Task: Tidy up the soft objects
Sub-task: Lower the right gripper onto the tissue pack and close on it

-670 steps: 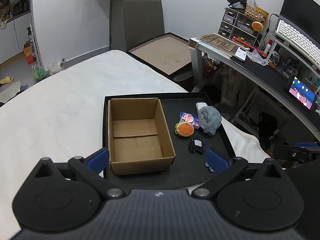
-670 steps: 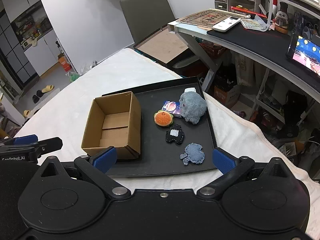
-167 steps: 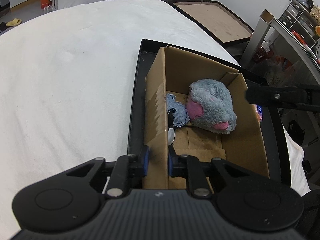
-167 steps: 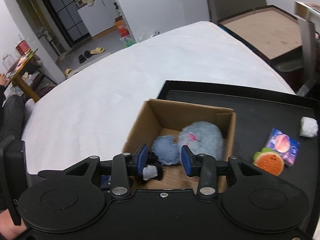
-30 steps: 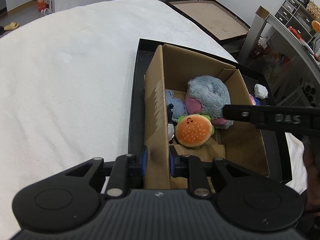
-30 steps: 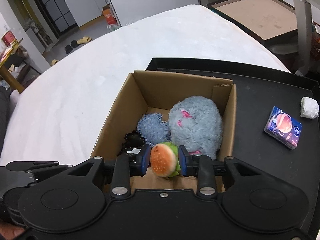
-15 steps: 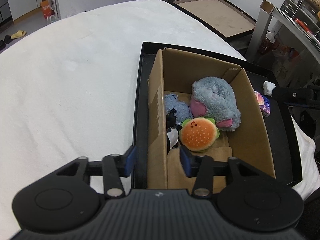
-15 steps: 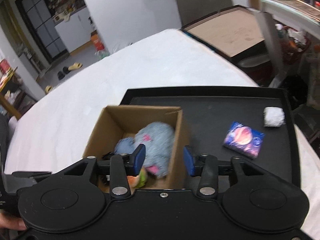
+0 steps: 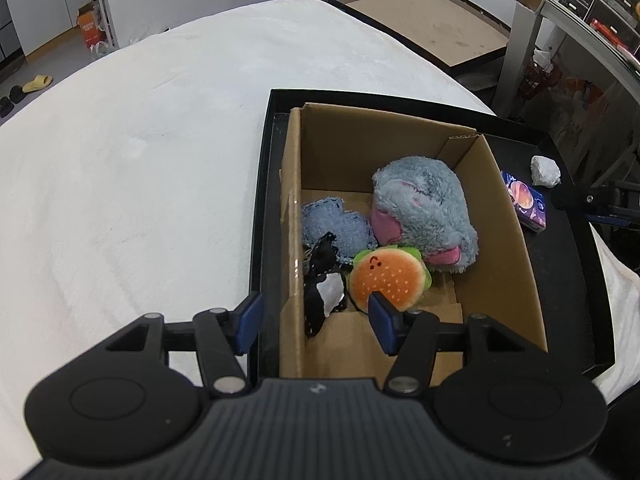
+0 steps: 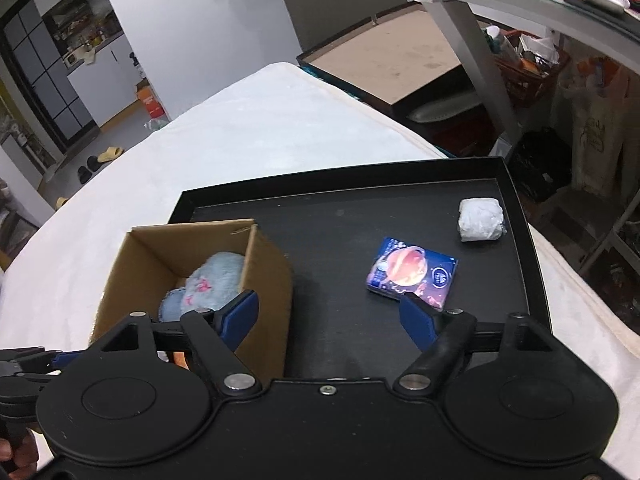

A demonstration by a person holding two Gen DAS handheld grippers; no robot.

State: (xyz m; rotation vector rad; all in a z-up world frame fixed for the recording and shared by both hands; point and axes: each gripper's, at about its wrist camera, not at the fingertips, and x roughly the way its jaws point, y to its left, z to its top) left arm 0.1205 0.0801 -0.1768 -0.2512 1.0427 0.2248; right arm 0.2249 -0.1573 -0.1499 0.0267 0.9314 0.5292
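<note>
A cardboard box [image 9: 500, 240] stands on a black tray [image 9: 568, 264]. In it lie a grey plush [image 9: 420, 204], a blue denim heart [image 9: 336, 226], a black and white soft toy [image 9: 324, 284] and an orange burger plush [image 9: 386, 276]. My left gripper [image 9: 314, 326] is open, its fingers straddling the box's near left wall without touching it. My right gripper [image 10: 332, 318] is open and empty above the tray, right of the box [image 10: 264, 276]. A blue packet [image 10: 412, 274] and a white wad [image 10: 480, 220] lie on the tray [image 10: 340, 208].
The tray sits on a white padded surface [image 9: 140, 184]. A desk [image 10: 520, 4] with clutter beneath it stands to the right, and a flat brown board [image 9: 424, 24] lies on the floor behind. The right gripper's tip [image 9: 592, 204] shows at the left wrist view's right edge.
The right gripper let go of the burger plush in the box, opened and swung right over the tray. The left gripper opened off the box wall.
</note>
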